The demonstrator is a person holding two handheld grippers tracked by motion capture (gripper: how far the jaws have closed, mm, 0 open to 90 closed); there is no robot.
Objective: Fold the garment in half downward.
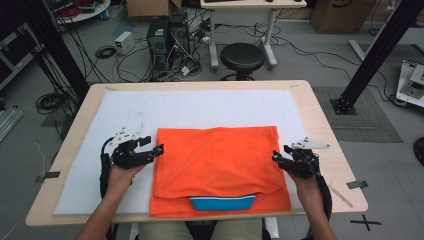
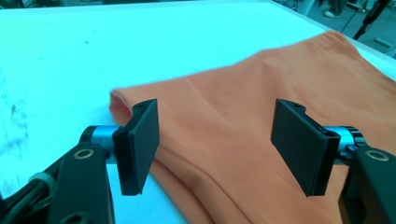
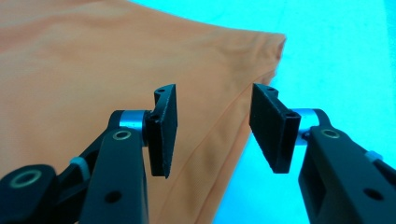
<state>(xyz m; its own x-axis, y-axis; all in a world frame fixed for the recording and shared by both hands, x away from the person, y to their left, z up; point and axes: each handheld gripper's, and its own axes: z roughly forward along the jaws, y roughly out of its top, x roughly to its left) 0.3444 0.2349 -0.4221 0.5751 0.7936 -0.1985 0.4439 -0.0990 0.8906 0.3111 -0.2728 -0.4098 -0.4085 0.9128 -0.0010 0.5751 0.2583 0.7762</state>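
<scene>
- Holding my left gripper (image 1: 159, 148) just at the left edge of the orange shirt (image 1: 220, 160), I keep its jaws wide apart and empty; in the left gripper view the pads (image 2: 140, 144) stand either side of the cloth's folded corner without pressing it.
- Under it all I see the white mat (image 1: 120, 110) on the wooden table (image 1: 320, 110), bare to the far side and to my left.
- At the middle lies the shirt, folded into a flat rectangle near my edge of the table, with a blue and white collar band (image 1: 222, 203) peeking out from under the near flap.
- I judge the fabric light, soft and limp: it will sag and slide on itself, so a pinch must catch every layer at once or the fold will open.
- Best hold, I think, is at the two side edges, close to the fold corners, where the layers stack thick.
- My right gripper (image 1: 276, 156) sits at the right edge of the shirt, jaws parted about halfway and holding nothing; the right gripper view shows the shirt's side seam running between the pads (image 3: 164, 130), untouched.
</scene>
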